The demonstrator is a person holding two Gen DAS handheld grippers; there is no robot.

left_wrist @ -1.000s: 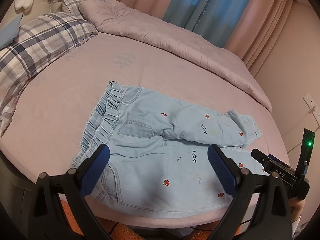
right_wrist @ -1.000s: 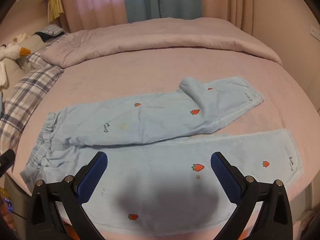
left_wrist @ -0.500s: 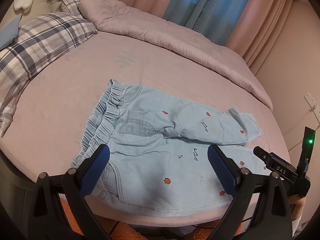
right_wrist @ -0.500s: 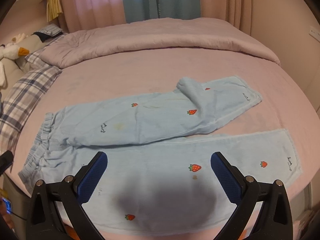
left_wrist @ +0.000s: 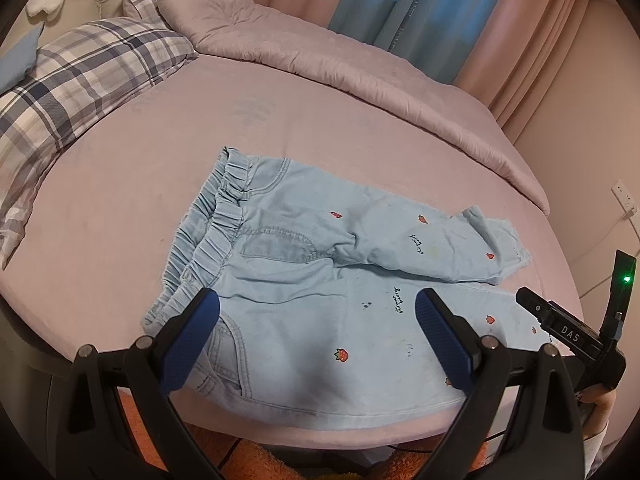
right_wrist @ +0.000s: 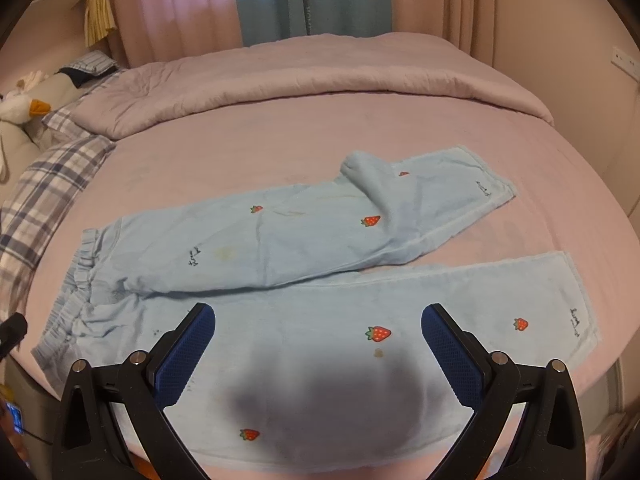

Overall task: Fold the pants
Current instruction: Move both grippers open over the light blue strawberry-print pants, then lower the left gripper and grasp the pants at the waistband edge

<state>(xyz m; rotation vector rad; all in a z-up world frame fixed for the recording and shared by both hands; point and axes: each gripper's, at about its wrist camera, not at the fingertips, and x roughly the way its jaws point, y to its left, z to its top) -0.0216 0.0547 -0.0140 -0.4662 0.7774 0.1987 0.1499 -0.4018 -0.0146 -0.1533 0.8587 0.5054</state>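
Observation:
Light blue pants (left_wrist: 304, 280) with small red strawberries lie spread on the pink bed, waistband (left_wrist: 208, 236) to the left, both legs running right. The far leg (right_wrist: 304, 236) is bunched and partly turned over near its cuff. The near leg (right_wrist: 360, 344) lies flat along the bed's front edge. My left gripper (left_wrist: 316, 320) is open and empty, hovering above the hip area. My right gripper (right_wrist: 318, 332) is open and empty above the near leg. The right tool's body (left_wrist: 572, 336) shows at the right of the left wrist view.
A folded pink duvet (left_wrist: 340, 60) lies along the bed's far side. Plaid pillows (left_wrist: 80, 76) and a plush duck (right_wrist: 24, 108) sit at the left. Curtains (right_wrist: 280, 0) hang behind. The bed's front edge (left_wrist: 360, 432) is just under the grippers.
Both views have pulled back and up slightly, so the pants sit a little higher and farther in frame. The pants have not moved. Both grippers stay open.

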